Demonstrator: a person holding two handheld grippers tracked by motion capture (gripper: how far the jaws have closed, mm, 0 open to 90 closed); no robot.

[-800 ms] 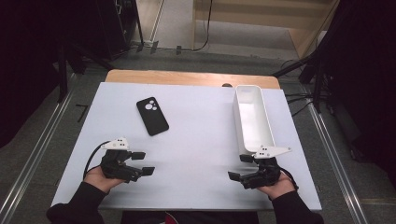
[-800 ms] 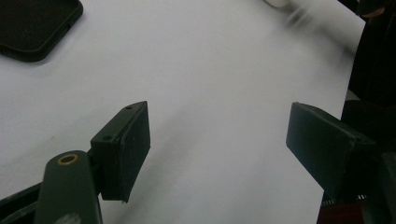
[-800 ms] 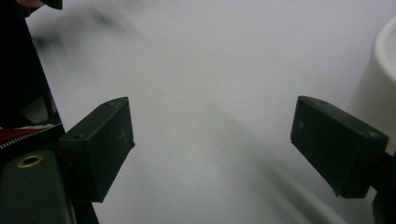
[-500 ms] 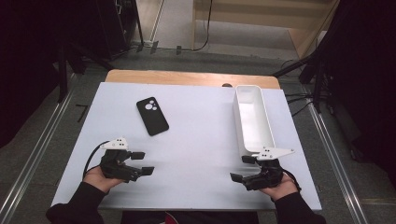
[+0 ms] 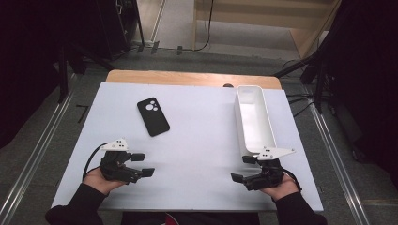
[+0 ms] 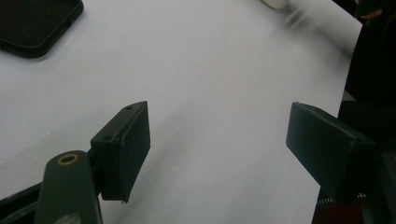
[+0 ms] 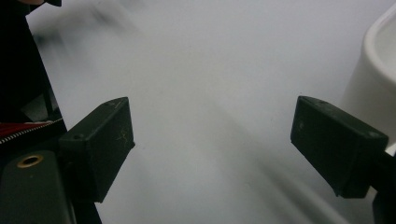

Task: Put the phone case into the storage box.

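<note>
A black phone (image 5: pixel 153 116) lies camera-side up on the white table top (image 5: pixel 202 140), left of the middle; its corner shows in the left gripper view (image 6: pixel 37 23). A long white tray (image 5: pixel 256 119) stands along the right side, and its rounded rim shows in the right gripper view (image 7: pixel 378 79). My left gripper (image 5: pixel 143 164) (image 6: pixel 219 135) rests near the front left, pointing right, open with only bare table between its jaws. My right gripper (image 5: pixel 241 168) (image 7: pixel 215 140) sits at the front right, just in front of the tray's near end, pointing left, also open and holding nothing.
A wooden table edge (image 5: pixel 187 78) runs behind the white sheet. Metal rails (image 5: pixel 42 150) flank the table on the floor at both sides. Dark stands and cables (image 5: pixel 314 75) sit at the back right.
</note>
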